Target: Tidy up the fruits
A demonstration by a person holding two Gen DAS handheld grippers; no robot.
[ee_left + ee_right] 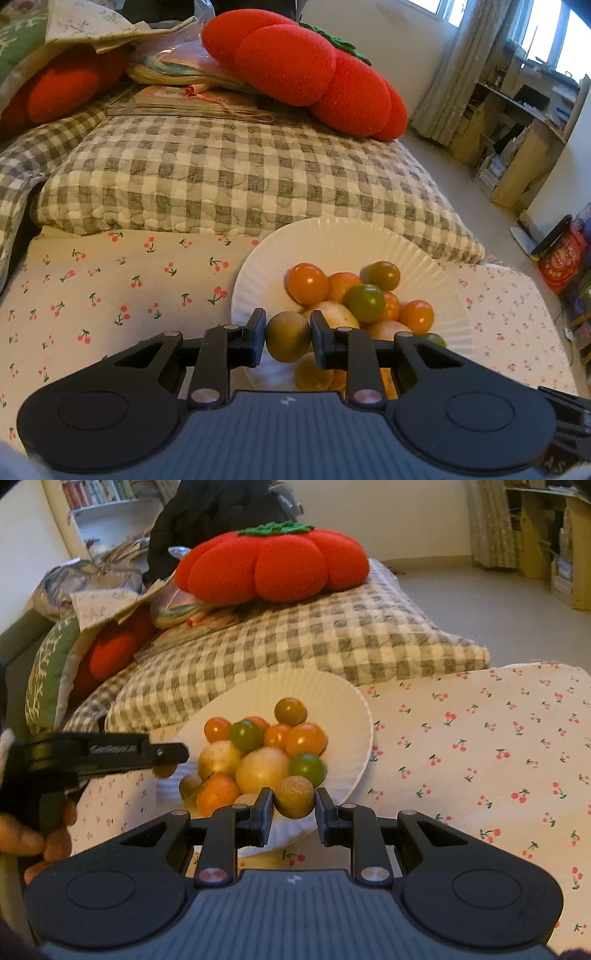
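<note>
Over plate (354,716), claws clamping fruits.

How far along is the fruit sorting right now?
Most fruit already sits piled on the white plate. In hand: the left gripper and right gripper each clamp one brownish-green fruit at the plate's near edge. Left: releasing both.

Blurred, unreadable lettering on left gripper (173,755) arm, nothing else legible

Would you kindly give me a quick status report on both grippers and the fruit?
Left gripper shut on a greenish fruit. Right gripper shut on a brownish fruit. Both over the plate of fruit. Nothing in the way.
</note>
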